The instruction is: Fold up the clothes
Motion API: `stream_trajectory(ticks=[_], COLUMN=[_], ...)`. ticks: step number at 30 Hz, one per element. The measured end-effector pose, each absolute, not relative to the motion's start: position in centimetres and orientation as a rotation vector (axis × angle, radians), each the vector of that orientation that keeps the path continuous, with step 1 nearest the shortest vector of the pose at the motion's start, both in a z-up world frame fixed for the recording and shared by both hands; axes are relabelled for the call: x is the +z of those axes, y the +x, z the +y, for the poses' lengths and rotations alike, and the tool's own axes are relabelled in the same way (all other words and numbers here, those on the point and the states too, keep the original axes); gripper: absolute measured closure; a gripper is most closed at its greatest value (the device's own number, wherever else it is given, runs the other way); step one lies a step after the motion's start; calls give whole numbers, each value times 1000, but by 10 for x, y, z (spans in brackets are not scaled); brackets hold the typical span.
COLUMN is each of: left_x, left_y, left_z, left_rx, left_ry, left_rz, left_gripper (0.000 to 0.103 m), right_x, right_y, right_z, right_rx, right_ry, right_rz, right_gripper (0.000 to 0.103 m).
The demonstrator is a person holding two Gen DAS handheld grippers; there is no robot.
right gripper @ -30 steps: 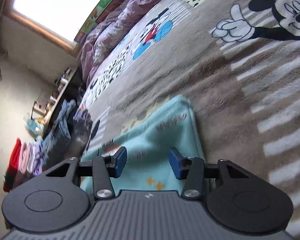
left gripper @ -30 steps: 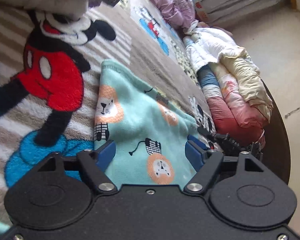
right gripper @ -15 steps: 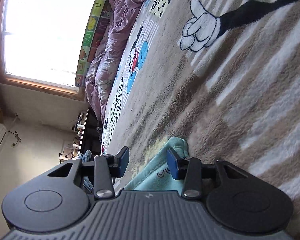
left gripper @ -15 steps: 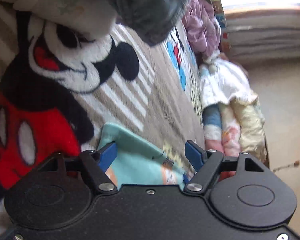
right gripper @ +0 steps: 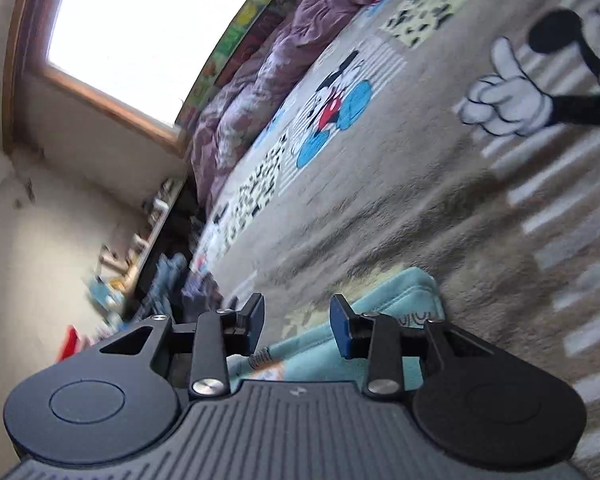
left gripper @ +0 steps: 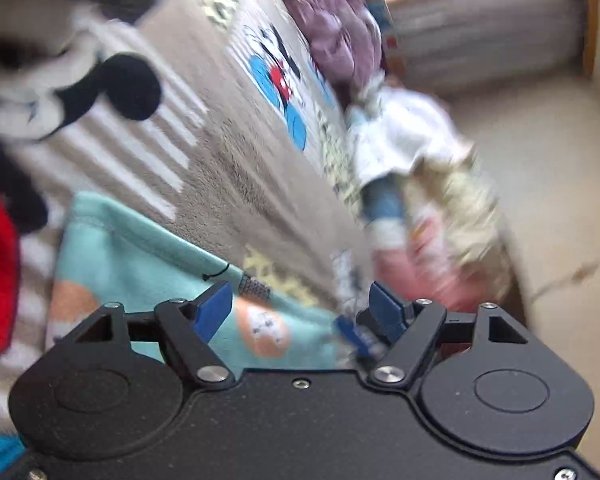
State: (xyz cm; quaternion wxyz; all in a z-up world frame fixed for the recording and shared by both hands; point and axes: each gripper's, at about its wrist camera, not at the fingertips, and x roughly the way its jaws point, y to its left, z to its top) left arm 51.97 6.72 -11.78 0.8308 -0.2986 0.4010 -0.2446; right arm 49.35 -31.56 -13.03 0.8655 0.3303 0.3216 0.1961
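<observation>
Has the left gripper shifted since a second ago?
Yes. The left gripper has swung toward the window: against the teal garment, less cloth shows and its far edge sits lower in the left wrist view.

My left gripper (left gripper: 300,312) swings again: the grey and cream bundle that filled the top of its view half a second back slips off to the upper left corner, and more of the teal garment (left gripper: 140,256) shows ahead of the blue pads. On the right gripper (right gripper: 296,324), the jaws have narrowed from a second ago. That view has rolled back, so the window (right gripper: 140,28) sits less steeply and the garment's folded edge reaches further past the right pad.
</observation>
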Motion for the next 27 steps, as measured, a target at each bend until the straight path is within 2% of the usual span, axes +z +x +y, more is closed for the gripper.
stream_trajectory(ticks=[2,3,5,7,10,11,12,13,14,15,17,22,27], left_x=[-99,-98,-101,-108,-122,-127,-132,-133,-129,-126,-116,-87,-56], left_y=[511,512,520,524,528,531,533,534,534,534,528,495,427], left_z=[37,33,47,67,87,89,90,89,88,90,96,106,107], left_rx=[-426,-394,-349,-320,-351,-355,-352,-343,-344,-359,-388,-495,-638], left_ry=[-129,-11,12,-45,-145,-175,-193,-202,-206,-224,-269,-266,-99], left_rz=[783,784,803,834,900,916,924,922,910,901,871,765,590], left_gripper=[28,28,28,28,28,32,42,49,62,80,90,93,93], right_x=[-110,-104,-103,-109,-126,-133,-140,-145,-148,-150,-148,-120,-86], right_y=[494,497,502,508,510,510,511,510,509,509,503,474,421], right_z=[-298,-292,-293,-302,-322,-321,-320,-319,-318,-320,-329,-345,-352], right_rx=[411,406,367,302,321,341,360,351,342,340,363,456,579], right_ry=[442,338,231,199,339,366,388,384,378,391,457,479,389], right_rz=[640,639,662,693,752,773,793,806,813,806,765,611,493], right_gripper=[63,52,44,44,44,45,46,49,69,79,89,90,90])
